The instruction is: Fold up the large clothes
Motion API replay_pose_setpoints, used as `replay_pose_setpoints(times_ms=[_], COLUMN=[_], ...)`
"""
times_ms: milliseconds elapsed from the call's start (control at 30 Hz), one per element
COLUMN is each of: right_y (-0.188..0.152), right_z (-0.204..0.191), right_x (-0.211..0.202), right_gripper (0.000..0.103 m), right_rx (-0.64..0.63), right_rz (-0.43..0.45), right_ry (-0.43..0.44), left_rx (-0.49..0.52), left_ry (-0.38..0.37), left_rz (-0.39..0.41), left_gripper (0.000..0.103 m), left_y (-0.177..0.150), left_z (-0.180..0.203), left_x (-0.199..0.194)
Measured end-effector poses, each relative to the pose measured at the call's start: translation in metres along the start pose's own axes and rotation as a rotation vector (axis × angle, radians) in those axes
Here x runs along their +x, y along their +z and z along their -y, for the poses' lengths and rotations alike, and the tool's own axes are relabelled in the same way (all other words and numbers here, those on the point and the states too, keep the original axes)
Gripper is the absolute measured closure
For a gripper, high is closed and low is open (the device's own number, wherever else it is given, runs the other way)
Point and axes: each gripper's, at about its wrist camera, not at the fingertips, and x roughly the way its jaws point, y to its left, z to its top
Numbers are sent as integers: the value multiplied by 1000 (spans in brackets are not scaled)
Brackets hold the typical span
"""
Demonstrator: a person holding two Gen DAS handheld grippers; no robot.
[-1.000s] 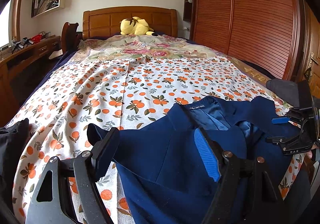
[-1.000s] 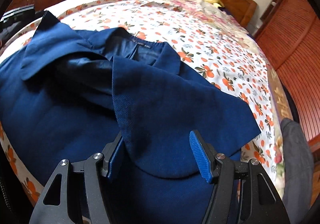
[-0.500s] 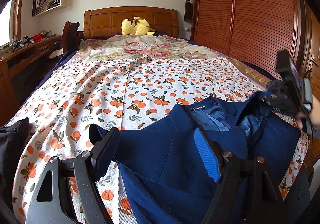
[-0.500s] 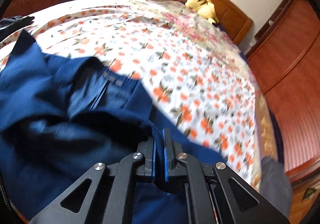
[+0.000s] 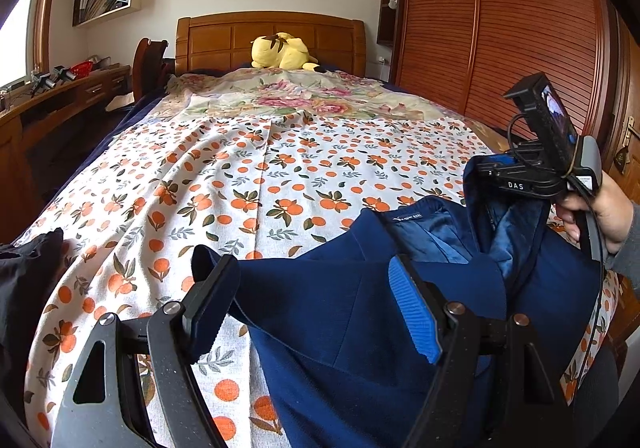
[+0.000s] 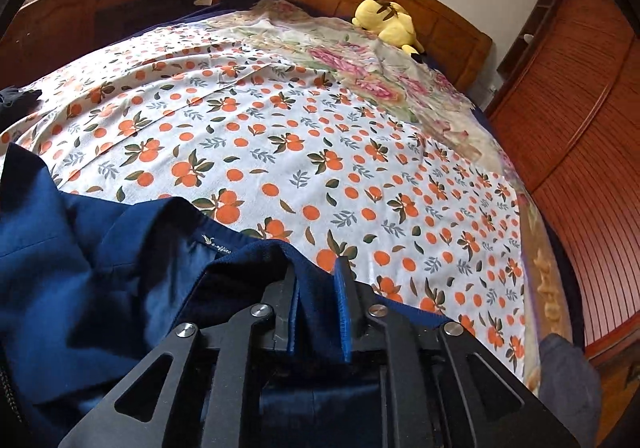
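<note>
A navy blue jacket (image 5: 332, 312) lies at the near end of the bed, collar toward the headboard. My left gripper (image 5: 316, 308) is open, its fingers straddling the jacket's left front panel just above the cloth. My right gripper (image 6: 318, 300) is shut on a fold of the jacket's right front edge (image 6: 248, 268) and holds it lifted off the bed. In the left wrist view the right gripper (image 5: 520, 184) shows at the right, held by a hand, with blue cloth hanging from it. The jacket's inner lining and label (image 6: 218, 246) are exposed.
The bed has an orange-print sheet (image 5: 260, 176) and a floral cover farther back. A yellow plush toy (image 5: 282, 52) rests by the wooden headboard. Dark clothing (image 5: 24, 276) lies at the left edge. A wooden wardrobe (image 5: 500, 28) stands right, a desk (image 5: 60, 92) left.
My right gripper closed on the jacket's right front edge and lifted it up and toward the headboard. The left gripper stayed open in place.
</note>
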Motion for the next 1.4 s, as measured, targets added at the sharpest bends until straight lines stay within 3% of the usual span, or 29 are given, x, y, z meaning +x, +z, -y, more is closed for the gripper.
replay_pose_setpoints(times_ms=[67, 100, 133, 467, 833, 1133, 1300, 1367, 1400], right_y=[2, 3, 3, -10, -71, -83, -85, -82, -79], right_z=[0, 2, 3, -22, -93, -129, -143, -147, -147], right_x=[-2, -3, -8, -47, -73, -84, -79, -77, -74], right_gripper=[67, 54, 47, 46, 46, 46, 46, 72, 98], right_rx=[16, 30, 40, -31, -132, -216, -301, -325, -343], right_rz=[15, 27, 34, 84, 25, -10, -42, -47, -54], right_ry=[-4, 4, 23, 149, 418, 504, 472, 462, 454], left_rx=[-5, -4, -5, -12, -48, -63, -66, -67, -67], left_ry=[2, 2, 3, 12, 40, 54, 57, 56, 56], left_rz=[1, 1, 0, -2, 7, 10, 11, 10, 10], left_gripper=[25, 25, 25, 25, 25, 25, 25, 25, 25], left_y=[0, 0, 0, 0, 1, 0, 0, 0, 0], left_z=[-1, -2, -1, -5, -23, -32, -34, -34, -34], left_x=[0, 0, 0, 1, -3, -5, -5, -5, -5])
